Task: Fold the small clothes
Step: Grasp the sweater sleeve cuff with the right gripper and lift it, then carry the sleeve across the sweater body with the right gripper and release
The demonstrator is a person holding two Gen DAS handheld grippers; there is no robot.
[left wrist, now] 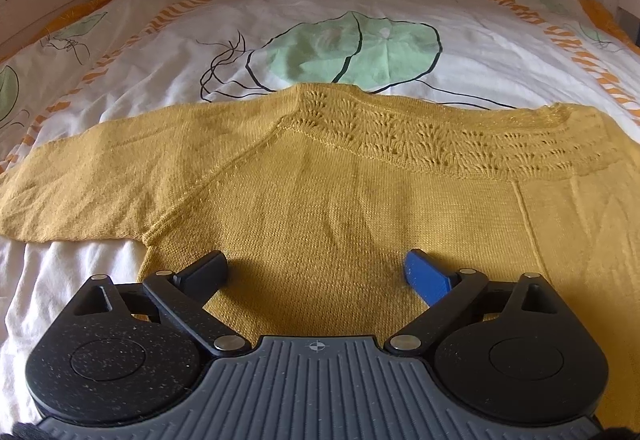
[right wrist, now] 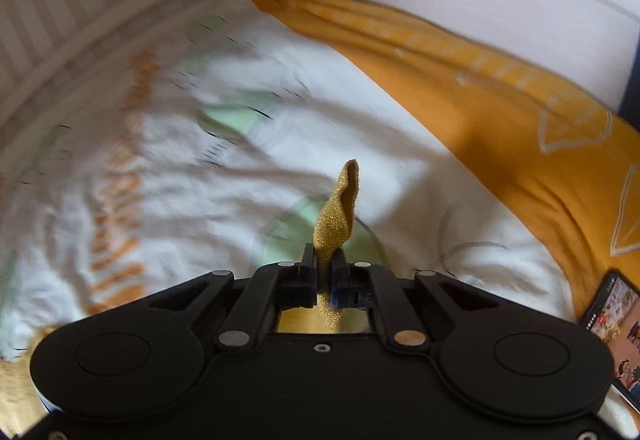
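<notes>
A patterned duvet (left wrist: pixel 132 52) covers the bed, and on it a small mustard knit sweater (left wrist: pixel 320 192) lies spread flat, one sleeve (left wrist: pixel 80 180) stretched out to the side. The left gripper (left wrist: pixel 316 272) hovers over the lower body of the sweater, fingers spread wide and empty. The right gripper (right wrist: pixel 325 264) is pinched tight on a mustard strip of the knit (right wrist: pixel 338 216), lifted above the bedding. The fold seems under way; next, that held edge likely needs carrying across the body. A phone (right wrist: pixel 612 324) lies nearby.

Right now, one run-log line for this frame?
left gripper open over yellow sweater | right gripper shut on sweater fabric | bedspread underneath
</notes>
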